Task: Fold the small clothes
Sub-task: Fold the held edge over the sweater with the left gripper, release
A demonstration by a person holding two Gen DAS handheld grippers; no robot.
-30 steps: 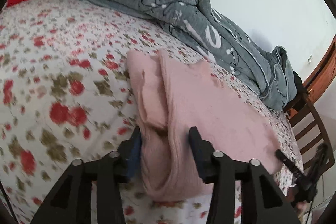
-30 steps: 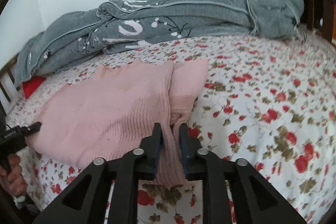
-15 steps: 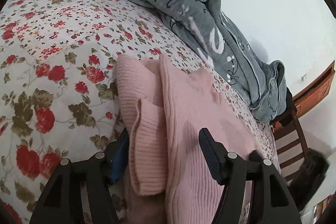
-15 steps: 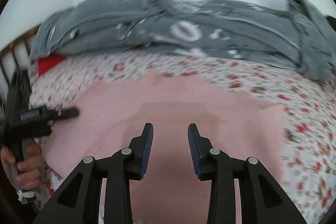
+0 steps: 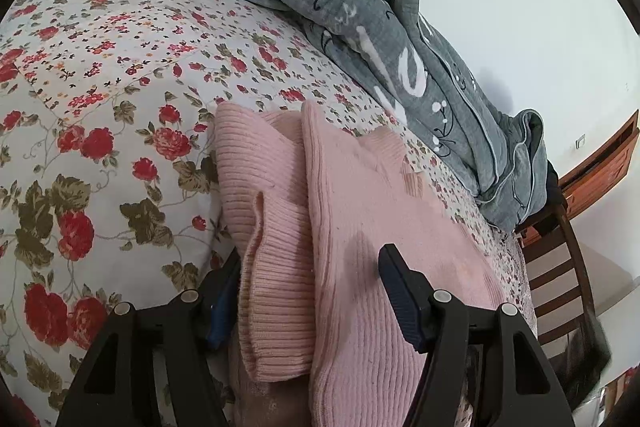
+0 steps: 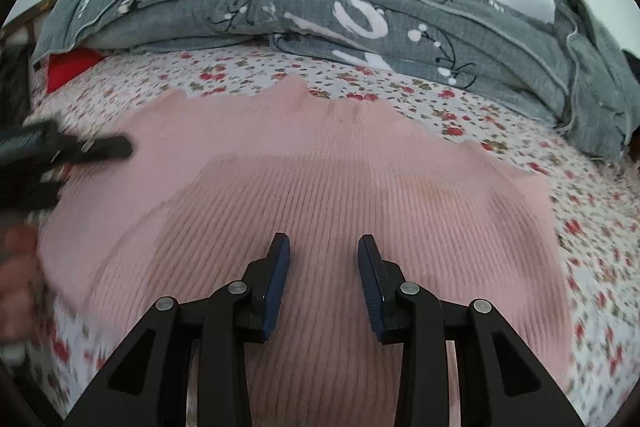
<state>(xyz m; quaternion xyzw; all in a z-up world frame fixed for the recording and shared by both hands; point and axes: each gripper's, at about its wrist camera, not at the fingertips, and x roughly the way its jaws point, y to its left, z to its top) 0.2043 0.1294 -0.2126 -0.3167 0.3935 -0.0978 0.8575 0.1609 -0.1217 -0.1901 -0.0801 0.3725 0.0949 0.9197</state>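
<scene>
A pink ribbed knit sweater (image 5: 360,227) lies on the flowered bed sheet (image 5: 100,107), with a sleeve folded over along its left edge (image 5: 264,219). My left gripper (image 5: 308,283) is open, its jaws either side of that folded left edge, low over the cloth. In the right wrist view the sweater (image 6: 320,179) spreads wide across the bed. My right gripper (image 6: 324,267) is open and empty, hovering over the sweater's near middle. The left gripper's finger also shows in the right wrist view (image 6: 104,149) at the sweater's left edge.
A crumpled grey quilt (image 6: 360,19) lies along the far side of the bed against a pale wall. A red pillow (image 6: 68,67) sits at the far left. A wooden chair (image 5: 560,267) stands beside the bed on the right.
My right gripper let go of the folded sweater edge, opened, and swung left over the sweater's middle. My left gripper stayed open and moved closer along the folded left edge.
</scene>
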